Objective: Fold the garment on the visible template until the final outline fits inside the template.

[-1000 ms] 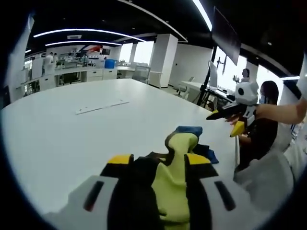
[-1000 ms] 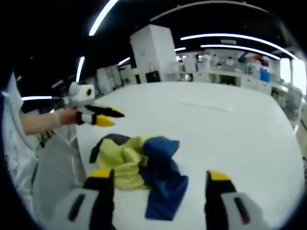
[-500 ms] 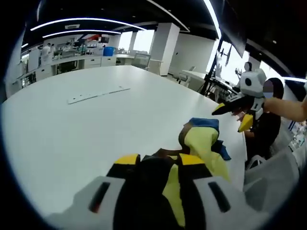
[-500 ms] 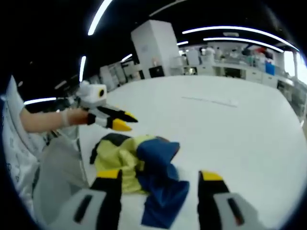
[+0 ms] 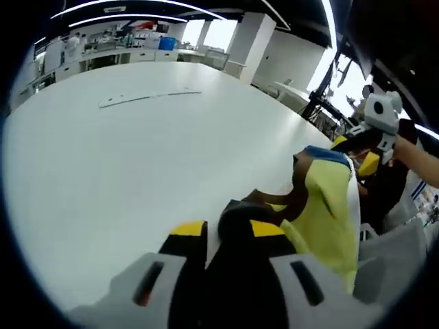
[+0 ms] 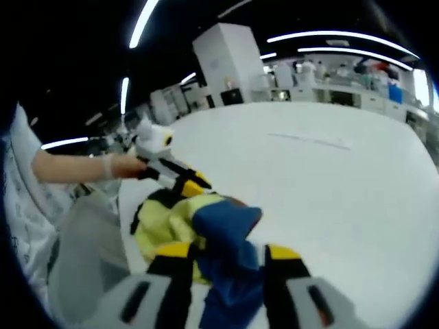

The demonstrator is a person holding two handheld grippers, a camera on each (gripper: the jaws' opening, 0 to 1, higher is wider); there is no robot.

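The left gripper (image 5: 228,233) pinches the dark edge of the soft yellow, blue and black garment (image 5: 322,199). The right gripper (image 6: 226,252) has its jaws partly apart around the blue fold. The garment lies bunched on the big white table (image 5: 103,157).

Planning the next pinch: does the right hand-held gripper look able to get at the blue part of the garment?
Probably yes: the right hand-held gripper has its jaws open astride the blue fabric, with nothing between them.
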